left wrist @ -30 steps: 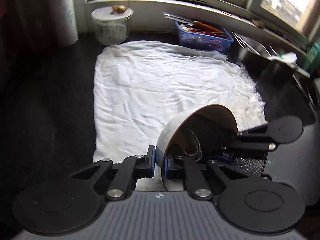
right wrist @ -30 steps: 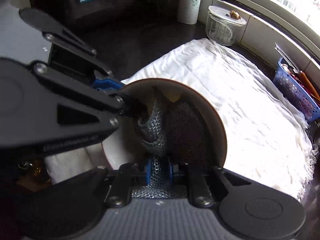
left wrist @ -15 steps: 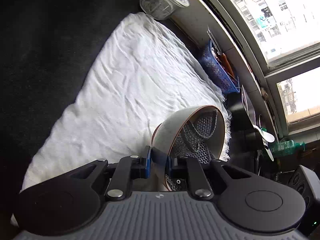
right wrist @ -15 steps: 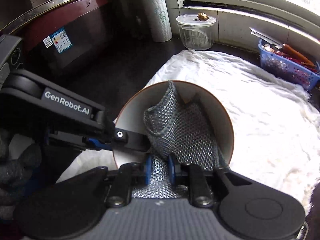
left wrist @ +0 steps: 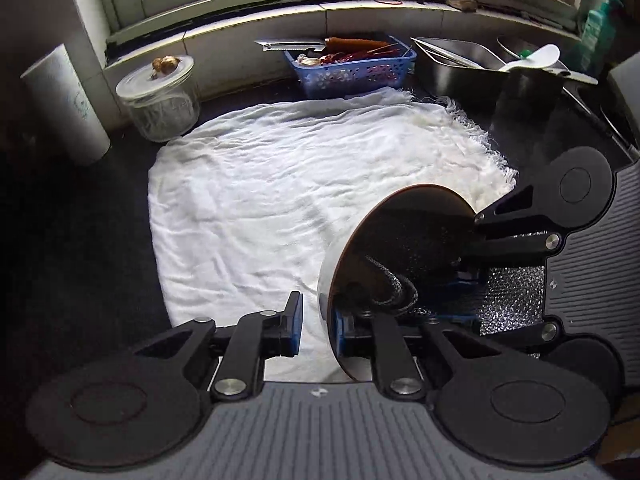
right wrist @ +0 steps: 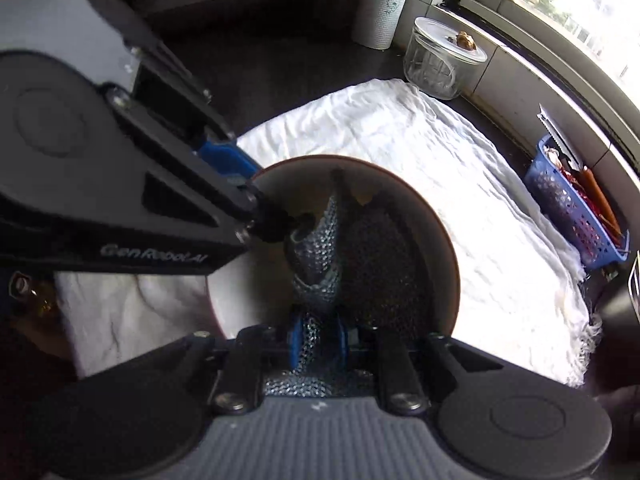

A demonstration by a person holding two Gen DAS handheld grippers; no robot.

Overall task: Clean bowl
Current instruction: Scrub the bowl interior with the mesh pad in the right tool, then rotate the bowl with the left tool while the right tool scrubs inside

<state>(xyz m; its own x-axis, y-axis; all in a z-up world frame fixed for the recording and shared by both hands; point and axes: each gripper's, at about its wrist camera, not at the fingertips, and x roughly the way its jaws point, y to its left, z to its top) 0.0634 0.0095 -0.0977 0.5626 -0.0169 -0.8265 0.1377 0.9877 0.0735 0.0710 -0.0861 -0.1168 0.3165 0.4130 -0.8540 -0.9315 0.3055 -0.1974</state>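
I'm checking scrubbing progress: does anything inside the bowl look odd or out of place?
Yes: a small yellowish patch clings inside the bowl near its far rim, just beyond the chainmail scrubber in the right gripper. It looks like leftover residue.

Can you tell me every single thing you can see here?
white bowl with brown rim: 1, white and brown, tipped up over the cloth
steel chainmail scrubber: 1, silver, inside the bowl
wrinkled white cloth: 1, white, under the bowl
lidded glass jar: 1, clear, beyond the cloth
blue plastic basket: 1, blue, beyond the cloth
white paper roll: 1, white, beside the jar
metal tray: 1, silver, right of the basket
left gripper: 1, black, blue pads, at the bowl's rim
right gripper: 1, black, blue pads, shut on the scrubber
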